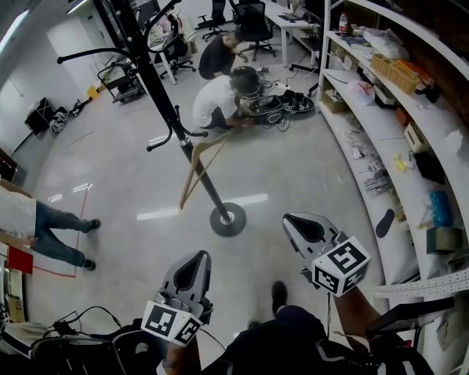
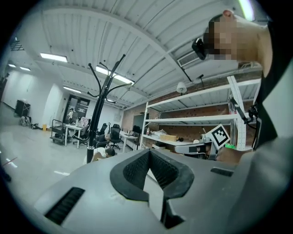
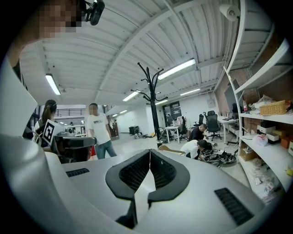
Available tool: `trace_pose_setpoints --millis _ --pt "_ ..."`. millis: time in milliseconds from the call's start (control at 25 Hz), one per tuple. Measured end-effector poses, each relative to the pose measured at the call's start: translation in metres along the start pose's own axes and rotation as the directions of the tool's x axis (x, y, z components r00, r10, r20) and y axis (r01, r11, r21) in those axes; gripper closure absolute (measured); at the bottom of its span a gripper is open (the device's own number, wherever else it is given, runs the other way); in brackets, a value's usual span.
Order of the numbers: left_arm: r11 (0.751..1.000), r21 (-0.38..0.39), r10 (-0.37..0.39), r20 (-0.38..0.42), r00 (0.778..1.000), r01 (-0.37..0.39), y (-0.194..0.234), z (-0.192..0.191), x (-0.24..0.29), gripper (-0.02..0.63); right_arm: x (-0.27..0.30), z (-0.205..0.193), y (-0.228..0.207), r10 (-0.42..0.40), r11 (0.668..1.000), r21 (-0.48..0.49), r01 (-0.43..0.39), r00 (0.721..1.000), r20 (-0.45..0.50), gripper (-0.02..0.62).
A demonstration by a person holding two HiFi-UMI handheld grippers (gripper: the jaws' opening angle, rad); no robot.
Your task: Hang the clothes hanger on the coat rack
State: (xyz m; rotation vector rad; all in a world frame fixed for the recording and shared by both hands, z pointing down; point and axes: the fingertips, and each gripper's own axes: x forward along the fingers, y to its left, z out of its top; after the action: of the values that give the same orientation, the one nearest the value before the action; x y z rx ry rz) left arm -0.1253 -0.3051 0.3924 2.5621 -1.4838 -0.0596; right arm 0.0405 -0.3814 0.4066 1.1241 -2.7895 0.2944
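now left gripper [image 1: 196, 258] and right gripper [image 1: 293, 221] are closed, hanger [image 1: 190, 178] seemingly on coat rack [image 1: 156, 80].

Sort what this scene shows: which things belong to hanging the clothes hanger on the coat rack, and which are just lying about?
Job in hand:
clothes hanger, apparently on a low hook already
coat rack
left hand-held gripper, shut, empty
right hand-held gripper, shut, empty

Lying about:
office chair
shelves
basket
cables on the floor
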Motion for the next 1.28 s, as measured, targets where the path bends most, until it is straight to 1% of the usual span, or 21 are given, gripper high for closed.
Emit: trace_pose_setpoints --millis 160,280,360,480,640,760,880,1000,1120,1200,1280 --pt "0.999 -0.033 -0.022 0.006 1.000 0.023 -0.015 -0.020 -0.058 0.606 -0.035 -0.027 0.052 -0.025 1.000 0.002 0.025 0.999 -0.021 0.588" --pt "0.997 -0.070 -0.024 0.002 1.000 0.024 -0.022 -0.032 -0.087 0.606 -0.056 -0.041 0.084 -0.025 1.000 0.003 0.025 0.999 -0.045 0.588" --pt "0.996 -0.081 -0.040 0.003 0.999 0.040 -0.033 -0.035 -0.099 0.606 -0.072 -0.043 0.099 -0.027 1.000 -0.009 0.027 0.999 -0.047 0.588" --pt "0.995 -0.069 -0.073 0.005 0.997 0.073 -0.058 -0.031 -0.115 0.606 -0.102 -0.037 0.114 -0.050 0.999 -0.019 0.049 0.998 -0.035 0.588" --pt "0.995 -0.031 -0.098 0.003 0.995 0.098 -0.107 -0.029 -0.132 0.606 -0.152 -0.040 0.118 -0.070 0.998 -0.009 0.070 0.998 0.000 0.588" --pt "0.996 -0.008 -0.093 0.008 0.996 0.093 -0.143 -0.028 -0.144 0.606 -0.187 -0.044 0.123 -0.059 0.998 -0.005 0.059 0.998 0.023 0.588" --pt "0.996 -0.007 -0.085 0.004 0.996 0.085 -0.184 -0.032 -0.157 0.606 -0.225 -0.052 0.129 -0.039 0.999 0.002 0.039 0.999 0.029 0.588" --pt "0.998 -0.015 -0.069 -0.021 0.997 0.069 -0.235 -0.049 -0.168 0.606 -0.271 -0.068 0.130 -0.017 1.000 0.003 0.017 1.000 0.017 0.588" --pt "0.999 -0.011 -0.050 -0.062 0.997 0.049 -0.281 -0.064 -0.180 0.606 -0.311 -0.083 0.135 0.002 1.000 0.012 -0.002 1.000 0.000 0.588" --pt "0.999 0.013 -0.037 -0.086 0.996 0.038 -0.301 -0.067 -0.193 0.606 -0.330 -0.087 0.143 0.014 0.999 0.031 -0.014 1.000 0.002 0.588" --pt "0.999 0.027 -0.030 -0.091 0.995 0.033 -0.314 -0.064 -0.205 0.606 -0.343 -0.087 0.151 0.019 0.999 0.038 -0.020 1.000 0.012 0.588"
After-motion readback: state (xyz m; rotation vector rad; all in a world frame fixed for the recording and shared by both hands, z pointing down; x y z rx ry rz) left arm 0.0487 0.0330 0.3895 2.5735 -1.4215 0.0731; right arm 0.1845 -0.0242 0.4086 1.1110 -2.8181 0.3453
